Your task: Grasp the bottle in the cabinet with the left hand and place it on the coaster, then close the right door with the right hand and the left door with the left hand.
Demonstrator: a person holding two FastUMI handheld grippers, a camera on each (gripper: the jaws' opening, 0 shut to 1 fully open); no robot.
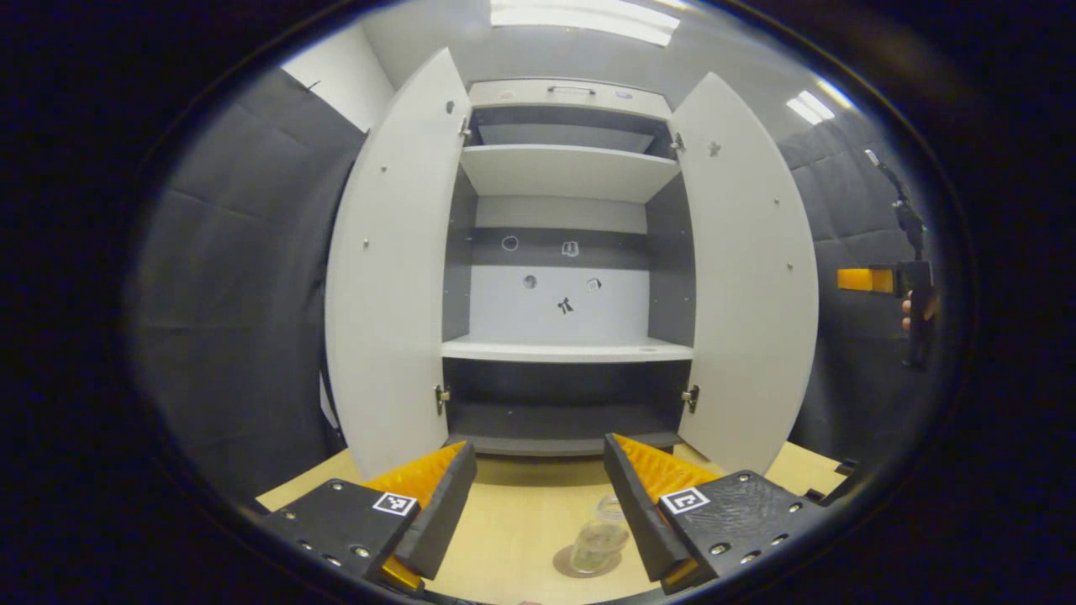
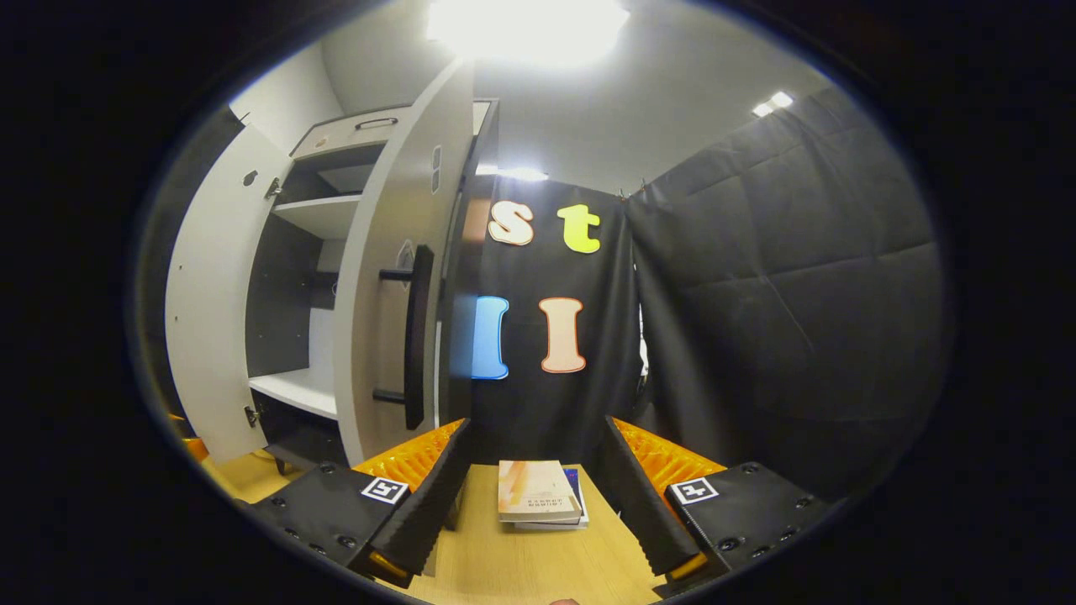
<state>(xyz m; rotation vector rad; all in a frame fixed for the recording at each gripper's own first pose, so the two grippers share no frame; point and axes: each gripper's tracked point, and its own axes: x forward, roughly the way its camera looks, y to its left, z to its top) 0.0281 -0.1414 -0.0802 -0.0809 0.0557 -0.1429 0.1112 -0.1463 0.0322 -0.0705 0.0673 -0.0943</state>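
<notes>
Left gripper (image 1: 540, 496) hangs low over the desk (image 1: 513, 521), fingers spread wide, pinching nothing. Just ahead between them — clear bottle (image 1: 598, 542) upright on a round coaster (image 1: 565, 565), near the desk's front edge. Beyond stands the cabinet (image 1: 565, 172) with left door (image 1: 391, 277) and right door (image 1: 748, 277) both swung open, shelves bare. Far right, the other gripper shows, a hand around it. Right gripper (image 2: 538, 496) — fingers likewise spread, empty — faces the right door's outer side and its dark handle (image 2: 416, 336); books (image 2: 538, 494) lie stacked on the desk ahead.
</notes>
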